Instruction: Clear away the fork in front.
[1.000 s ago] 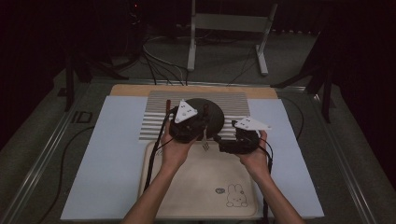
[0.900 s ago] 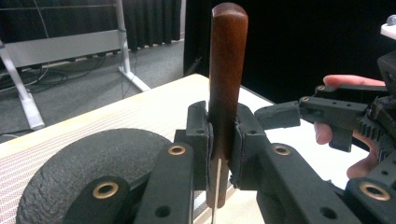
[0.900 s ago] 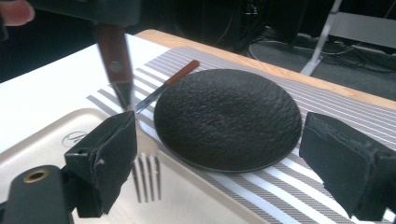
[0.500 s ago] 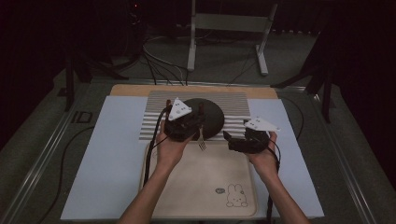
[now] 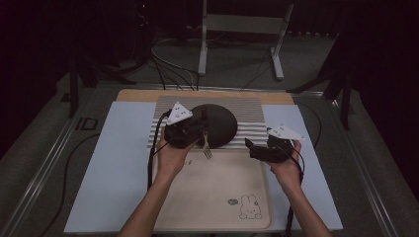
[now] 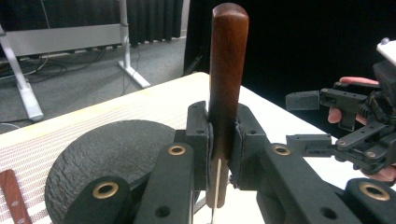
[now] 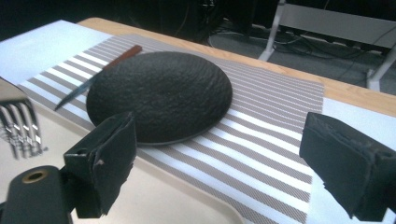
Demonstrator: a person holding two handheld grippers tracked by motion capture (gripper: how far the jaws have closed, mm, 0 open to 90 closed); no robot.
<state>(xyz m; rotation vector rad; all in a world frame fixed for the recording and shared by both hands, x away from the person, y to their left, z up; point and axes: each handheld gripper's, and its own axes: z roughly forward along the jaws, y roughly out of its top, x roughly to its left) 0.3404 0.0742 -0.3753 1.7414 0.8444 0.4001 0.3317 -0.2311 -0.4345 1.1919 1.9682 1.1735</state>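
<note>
The left claw (image 5: 201,132) grips the fork (image 6: 227,93) by its handle – long axis upright through the jaws, tines hanging below over the tray (image 5: 217,197), plate (image 5: 217,123) just beyond. Dark wooden handle, steel tines. The right claw (image 5: 257,148) stands open and empty, apart to the side

The left gripper (image 6: 219,154) hides the fork's (image 6: 227,70) middle; its tines are cut off.

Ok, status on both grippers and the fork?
Left gripper shut on fork, wooden handle up, tines down over tray. Right gripper open, holding nothing, facing black plate. Knife left of plate on striped mat.
</note>
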